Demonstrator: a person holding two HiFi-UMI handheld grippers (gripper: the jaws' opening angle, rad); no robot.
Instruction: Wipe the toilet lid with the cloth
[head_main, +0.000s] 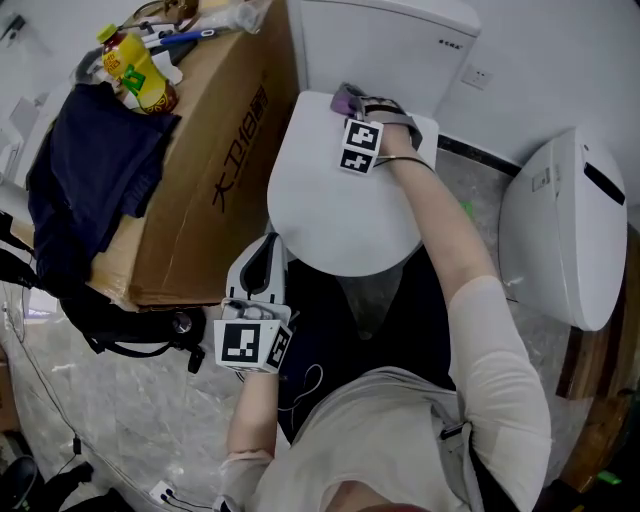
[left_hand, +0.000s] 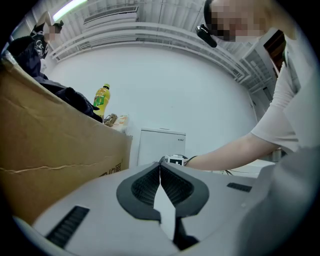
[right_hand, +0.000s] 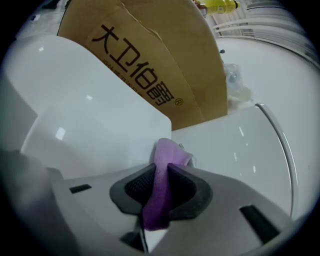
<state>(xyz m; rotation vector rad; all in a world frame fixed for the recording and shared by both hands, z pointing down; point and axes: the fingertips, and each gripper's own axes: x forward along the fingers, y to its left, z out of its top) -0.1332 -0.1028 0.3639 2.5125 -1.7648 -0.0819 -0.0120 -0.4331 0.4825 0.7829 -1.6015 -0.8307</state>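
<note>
There are two hand-held grippers, one cloth and one toilet lid; the right hand-held gripper (head_main: 357, 106) is closed on the single purple cloth (head_main: 346, 98), which sits pinched between its two jaws and sticks out past their tips; the cloth (right_hand: 163, 156) touches the white toilet lid (head_main: 330, 205) at its rear edge, just beside the tank (head_main: 385, 40); seen from the right hand-held gripper (right_hand: 161, 171) itself, the lid (right_hand: 240, 145) spreads to the right and the tank's flat side rises to the left. The left hand-held gripper (head_main: 267, 250) hangs at the lid's front left edge, well apart from the cloth; its two jaws meet at the tips with nothing between them, as its own view shows (left_hand: 160, 168). One brown cardboard box (head_main: 205, 165) with dark printed characters stands just left of the toilet; on top of it lie one dark blue garment (head_main: 85, 170) and one yellow bottle (head_main: 140, 75). A second white fixture (head_main: 570, 230) stands to the right.
</note>
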